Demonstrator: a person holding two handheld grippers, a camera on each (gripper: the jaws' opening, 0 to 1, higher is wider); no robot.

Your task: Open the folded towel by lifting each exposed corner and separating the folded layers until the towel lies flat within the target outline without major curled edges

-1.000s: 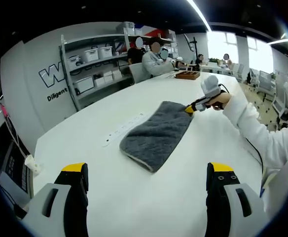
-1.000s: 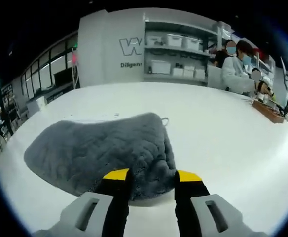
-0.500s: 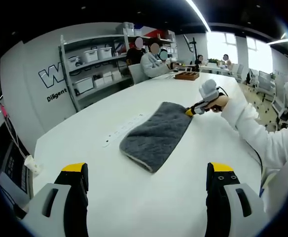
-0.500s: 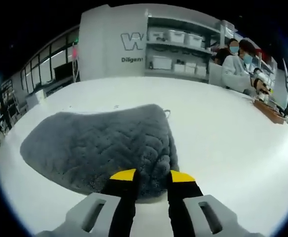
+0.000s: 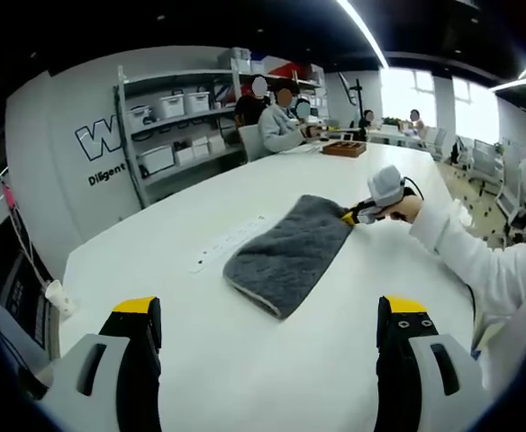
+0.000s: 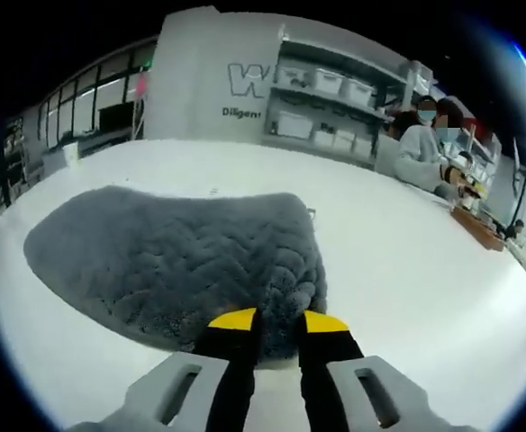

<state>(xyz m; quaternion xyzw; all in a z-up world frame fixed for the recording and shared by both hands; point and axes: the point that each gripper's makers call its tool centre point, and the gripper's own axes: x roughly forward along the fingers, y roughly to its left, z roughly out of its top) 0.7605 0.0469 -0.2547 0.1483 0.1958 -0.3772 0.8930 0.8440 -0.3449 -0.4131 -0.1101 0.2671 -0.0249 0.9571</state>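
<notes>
The towel (image 5: 288, 256) lies in the middle of the worktop (image 5: 200, 360), the right gripper (image 5: 349, 215) touches its far corner, and shelves (image 5: 177, 126) stand behind the worktop.

Wall (image 5: 56, 117) — big "W"; below, "Diligent" cut off

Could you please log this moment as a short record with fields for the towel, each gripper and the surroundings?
towel: grey towel, still folded, lying on the white table
right gripper: right gripper at the towel's near corner, jaws narrowed onto the edge; grip looks likely, not certain
left gripper: left gripper held back from the towel, jaws wide apart, nothing between them
surroundings: shelves with bins, seated people
</notes>
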